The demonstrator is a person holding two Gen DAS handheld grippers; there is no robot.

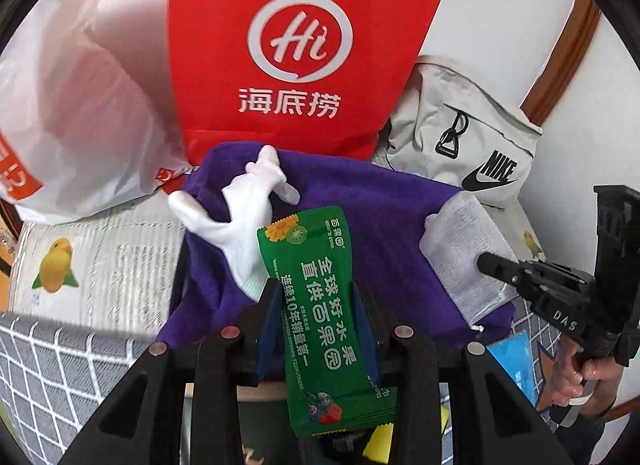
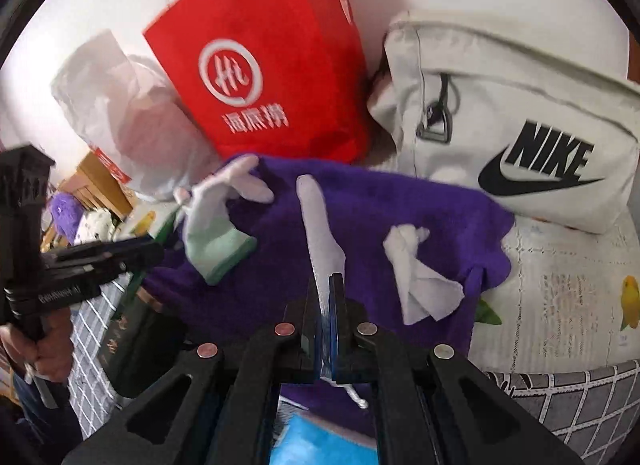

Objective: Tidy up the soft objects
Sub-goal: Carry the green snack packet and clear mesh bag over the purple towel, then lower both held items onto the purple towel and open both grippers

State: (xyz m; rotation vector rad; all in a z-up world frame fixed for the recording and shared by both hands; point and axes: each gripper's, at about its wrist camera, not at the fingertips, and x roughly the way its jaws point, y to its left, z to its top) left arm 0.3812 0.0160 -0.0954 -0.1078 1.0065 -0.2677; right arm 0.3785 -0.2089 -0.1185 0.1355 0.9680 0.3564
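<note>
My left gripper [image 1: 316, 297] is shut on a green snack packet [image 1: 320, 305] and holds it over a purple cloth [image 1: 380, 217]. A white glove [image 1: 244, 217] lies on the cloth just left of the packet. My right gripper [image 2: 326, 289] is shut on a clear plastic packet [image 2: 320, 233], seen edge-on in the right wrist view and flat in the left wrist view [image 1: 464, 253]. In the right wrist view the glove [image 2: 216, 225] lies left on the purple cloth [image 2: 380, 201], and a crumpled white tissue [image 2: 420, 277] lies right.
A red paper bag [image 1: 300, 45] stands behind the cloth, a white plastic bag [image 1: 80, 105] to its left, a cream Nike bag [image 2: 520, 125] to its right. A blue packet [image 2: 316, 441] lies below the grippers. A checked grey cover [image 1: 60, 365] borders the front.
</note>
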